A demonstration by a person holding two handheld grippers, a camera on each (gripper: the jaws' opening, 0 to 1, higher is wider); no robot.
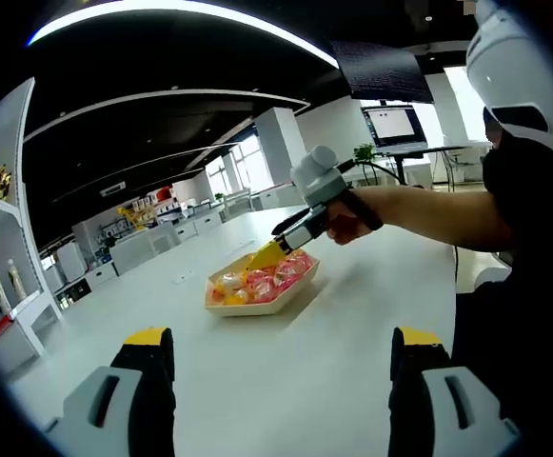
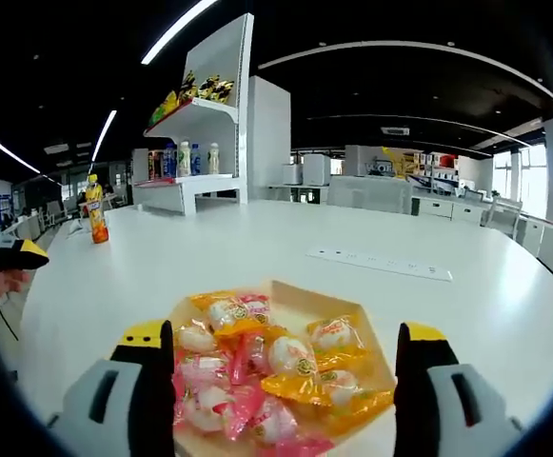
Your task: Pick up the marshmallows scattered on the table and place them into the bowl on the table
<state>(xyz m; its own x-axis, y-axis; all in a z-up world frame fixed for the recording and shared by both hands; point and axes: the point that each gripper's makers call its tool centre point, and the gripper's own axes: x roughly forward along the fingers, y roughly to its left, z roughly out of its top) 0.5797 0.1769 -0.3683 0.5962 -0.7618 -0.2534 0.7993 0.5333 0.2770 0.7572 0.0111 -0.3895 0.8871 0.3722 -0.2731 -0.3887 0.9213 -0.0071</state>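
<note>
A shallow beige bowl (image 2: pixel 290 303) was seen resting flat on the white surface (image 2: pixel 257 243). It was heaped with marshmallows (image 2: pixel 266 367) wrapped in pink, orange and yellow, all lying inside its rim.

In the right gripper view, the bowl (image 2: pixel 286 305) runs off the picture's near edge, so its near rim and the nearest marshmallows (image 2: pixel 257 381) are cut off. The print on their wrappers is too blurred to read. In the left gripper view, the right tool (image 1: pixel 271 249) has its tips over the bowl (image 1: pixel 262 307), hiding part of the far rim; whether they hold anything cannot be told.
</note>
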